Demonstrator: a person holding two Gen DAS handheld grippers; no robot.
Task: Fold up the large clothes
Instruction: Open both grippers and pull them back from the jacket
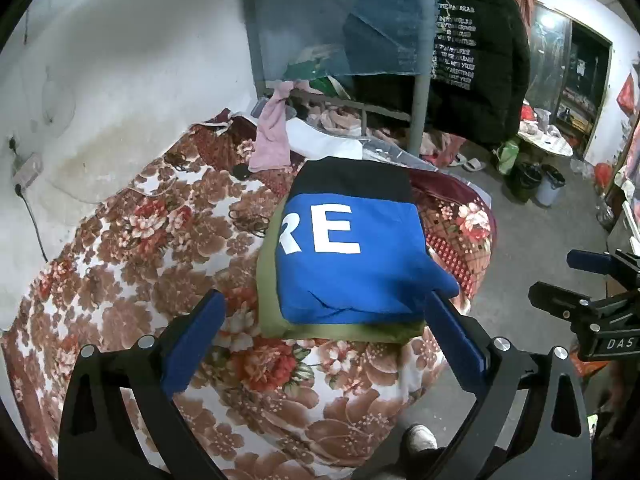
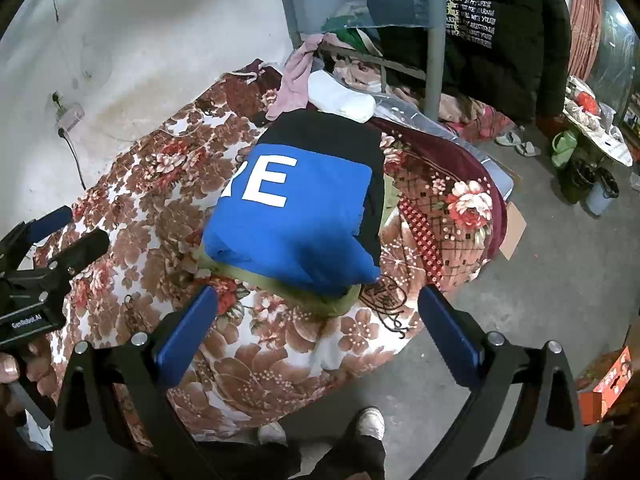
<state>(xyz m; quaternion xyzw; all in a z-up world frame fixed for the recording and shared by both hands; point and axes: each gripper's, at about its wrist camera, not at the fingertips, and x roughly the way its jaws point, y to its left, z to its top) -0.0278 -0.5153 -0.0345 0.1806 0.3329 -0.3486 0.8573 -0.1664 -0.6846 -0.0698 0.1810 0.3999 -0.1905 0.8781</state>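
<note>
Left wrist view shows the left gripper spread wide and empty, the folded blue garment just ahead between its fingers. The right gripper gapes empty too. Judged advice: press the loose corner flat before finishing.

bed (floral blanket) | on it: folded blue garment, pink cloth, white bundle

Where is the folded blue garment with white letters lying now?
The blue garment lies folded on an olive-green piece on the floral bed cover, centred ahead of both open grippers, near the bed's floor-side edge.
</note>
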